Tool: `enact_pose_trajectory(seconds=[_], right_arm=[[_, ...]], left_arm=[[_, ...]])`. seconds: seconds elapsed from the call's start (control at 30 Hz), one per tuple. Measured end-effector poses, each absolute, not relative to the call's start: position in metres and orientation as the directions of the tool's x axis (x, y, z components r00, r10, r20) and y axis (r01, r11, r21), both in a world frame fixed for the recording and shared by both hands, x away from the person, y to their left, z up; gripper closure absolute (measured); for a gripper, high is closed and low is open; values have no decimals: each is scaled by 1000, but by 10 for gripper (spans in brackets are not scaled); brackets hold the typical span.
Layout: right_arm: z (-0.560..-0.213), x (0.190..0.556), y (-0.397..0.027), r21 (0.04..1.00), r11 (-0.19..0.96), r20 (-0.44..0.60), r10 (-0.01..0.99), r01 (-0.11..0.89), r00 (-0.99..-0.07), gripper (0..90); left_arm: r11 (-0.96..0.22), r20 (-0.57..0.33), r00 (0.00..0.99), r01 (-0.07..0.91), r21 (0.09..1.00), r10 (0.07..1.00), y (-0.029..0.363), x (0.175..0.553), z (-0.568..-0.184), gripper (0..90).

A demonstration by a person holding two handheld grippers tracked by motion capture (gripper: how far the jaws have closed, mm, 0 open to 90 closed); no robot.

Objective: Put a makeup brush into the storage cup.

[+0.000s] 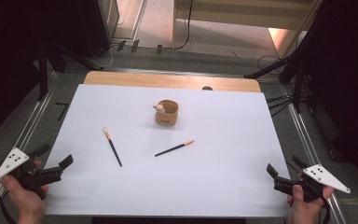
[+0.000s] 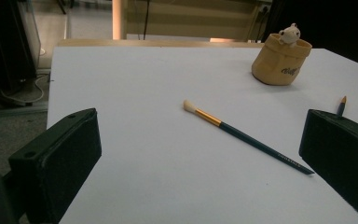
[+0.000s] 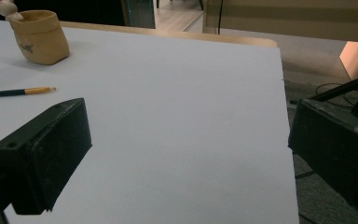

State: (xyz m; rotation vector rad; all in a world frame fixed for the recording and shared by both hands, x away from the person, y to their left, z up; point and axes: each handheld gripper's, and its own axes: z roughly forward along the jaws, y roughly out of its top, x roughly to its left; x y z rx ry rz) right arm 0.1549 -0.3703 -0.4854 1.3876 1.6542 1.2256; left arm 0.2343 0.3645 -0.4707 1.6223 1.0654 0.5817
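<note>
A tan cup (image 1: 167, 112) with a small white bear figure on its rim stands near the middle of the white sheet (image 1: 214, 140). Two dark-handled brushes lie in front of it: the left brush (image 1: 112, 146) with a pale tip, the right brush (image 1: 174, 148) with an orange end. My left gripper (image 1: 54, 155) rests open at the sheet's front left corner, nothing between its jaws. At the front right corner my right gripper (image 1: 284, 164) is also open and empty. The left gripper view shows the cup (image 2: 281, 58) and left brush (image 2: 247, 136); the right gripper view shows the cup (image 3: 40, 37) and right brush (image 3: 16, 92).
The sheet covers a wooden table (image 1: 168, 80) whose far edge shows bare. Metal rails (image 1: 305, 135) run along both sides on the grey floor. Dark stands and cables (image 1: 289, 70) sit beyond the far corners.
</note>
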Motion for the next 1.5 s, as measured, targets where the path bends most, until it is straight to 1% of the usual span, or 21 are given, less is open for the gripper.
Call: enact_pose_trajectory(seconds=[0.23,0.47,0.53,0.57,0.6,0.7,0.87,0.93,1.03,1.1,1.23,1.27,1.33,1.5], right_arm=[[-484,157,-369,934,10,80,969,357,-235,0],[-484,161,-363,930,26,75,963,368,-258,0],[-485,162,-361,929,30,72,963,369,-260,0],[-485,162,-361,928,34,70,962,371,-262,0],[-485,162,-361,928,34,70,962,371,-262,0],[-486,157,-361,926,40,65,963,375,-263,0],[-485,155,-364,927,37,66,964,374,-257,0],[-486,156,-365,927,30,71,965,374,-254,0],[-486,158,-362,924,41,64,964,380,-259,0],[-486,160,-360,925,43,63,963,379,-262,0],[-487,162,-358,923,56,53,962,381,-270,0],[-487,162,-358,924,59,51,961,379,-272,0],[-487,161,-358,926,57,50,961,374,-271,0],[-486,161,-358,928,51,56,960,370,-274,0]], left_arm=[[-43,-142,484,350,936,864,366,233,-471,0],[-40,-146,474,360,932,868,364,232,-470,0],[-21,-164,461,371,928,872,364,233,-469,0],[4,-189,463,371,929,866,363,234,-467,0],[4,-189,463,371,929,866,363,234,-467,0],[3,-186,466,365,931,865,358,237,-463,0],[-35,-164,486,374,927,859,346,241,-462,0],[-38,-161,475,382,923,865,340,241,-461,0],[-36,-157,458,386,922,875,334,241,-458,46],[-44,-152,459,389,920,875,330,242,-457,56],[-46,-159,469,397,917,869,325,243,-455,54],[-53,-155,471,399,915,869,323,243,-454,28],[-56,-155,484,394,917,861,316,245,-452,15],[-66,-156,492,404,912,857,309,247,-449,15]])
